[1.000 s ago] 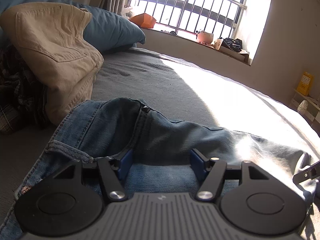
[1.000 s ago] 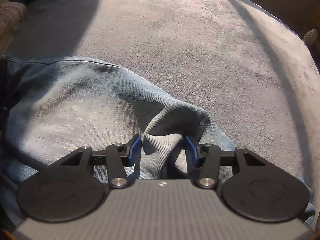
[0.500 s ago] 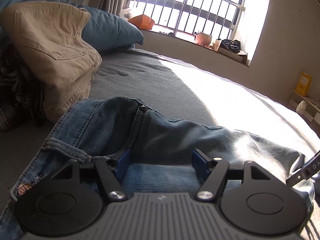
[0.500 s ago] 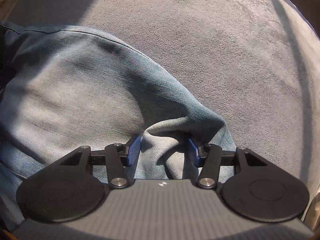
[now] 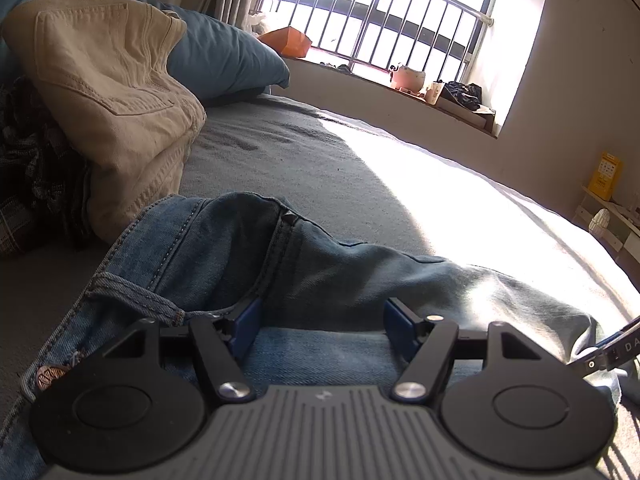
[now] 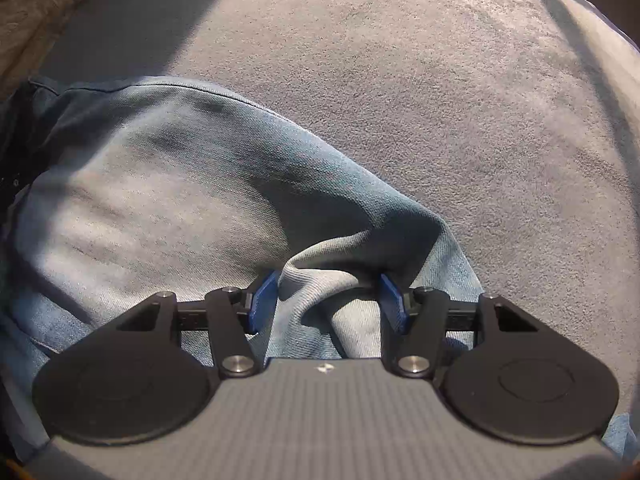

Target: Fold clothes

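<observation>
The left gripper (image 5: 326, 320) stood with its jaws parted over the jeans (image 5: 320, 264) on the bed (image 5: 320, 168), denim lying loose between them, while the right gripper (image 6: 328, 296) was opening, a bunched fold between its jaws.

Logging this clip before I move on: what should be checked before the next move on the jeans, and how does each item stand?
1. Jeans lie on the bed: ok.
2. Left claw open over the denim: ok.
3. Right claw opening, a denim ridge between its fingers: ok.
4. Right claw clear of the cloth: cannot tell.
5. Bed beyond the jeans free for a fold: ok.
6. Beige trousers apart from the jeans: ok.
</observation>
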{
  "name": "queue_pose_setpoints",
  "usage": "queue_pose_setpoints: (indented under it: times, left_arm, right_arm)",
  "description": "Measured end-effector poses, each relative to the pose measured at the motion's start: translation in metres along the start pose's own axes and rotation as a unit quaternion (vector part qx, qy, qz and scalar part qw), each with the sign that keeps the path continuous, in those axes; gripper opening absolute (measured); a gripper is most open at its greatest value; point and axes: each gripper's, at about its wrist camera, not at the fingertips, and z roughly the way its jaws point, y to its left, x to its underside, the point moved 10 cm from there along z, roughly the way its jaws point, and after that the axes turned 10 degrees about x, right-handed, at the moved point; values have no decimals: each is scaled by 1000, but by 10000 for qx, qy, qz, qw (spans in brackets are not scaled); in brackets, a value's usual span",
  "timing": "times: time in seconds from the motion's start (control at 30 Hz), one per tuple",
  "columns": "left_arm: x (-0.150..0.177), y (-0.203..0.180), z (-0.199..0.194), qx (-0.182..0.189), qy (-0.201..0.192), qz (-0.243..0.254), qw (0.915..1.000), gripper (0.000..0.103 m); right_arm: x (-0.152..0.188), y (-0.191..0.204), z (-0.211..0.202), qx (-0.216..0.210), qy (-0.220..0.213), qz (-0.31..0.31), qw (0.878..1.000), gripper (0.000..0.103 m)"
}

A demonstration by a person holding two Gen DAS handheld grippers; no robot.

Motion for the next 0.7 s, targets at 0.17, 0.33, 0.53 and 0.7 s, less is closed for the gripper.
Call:
queue_pose_setpoints:
  times: [0.17, 0.33, 0.53, 0.7]
  left_arm:
    - [1, -5, 3, -178, 100, 191, 9996, 68]
    - [2, -16, 11, -626, 468, 678, 9946, 68]
    - [1, -28, 22, -1097, 1034, 1218, 9810, 69]
    - [-5, -38, 30, -1629, 1636, 1447, 9622, 71]
  right_arm:
    - [5, -2, -2, -187, -326, -2, 9993, 56]
    - [14, -4, -10, -426, -776, 18, 9961, 61]
    - [24, -5, -15, -1108, -1170, -58, 9869, 80]
    - [33, -16, -19, -1666, -1524, 248, 9739, 81]
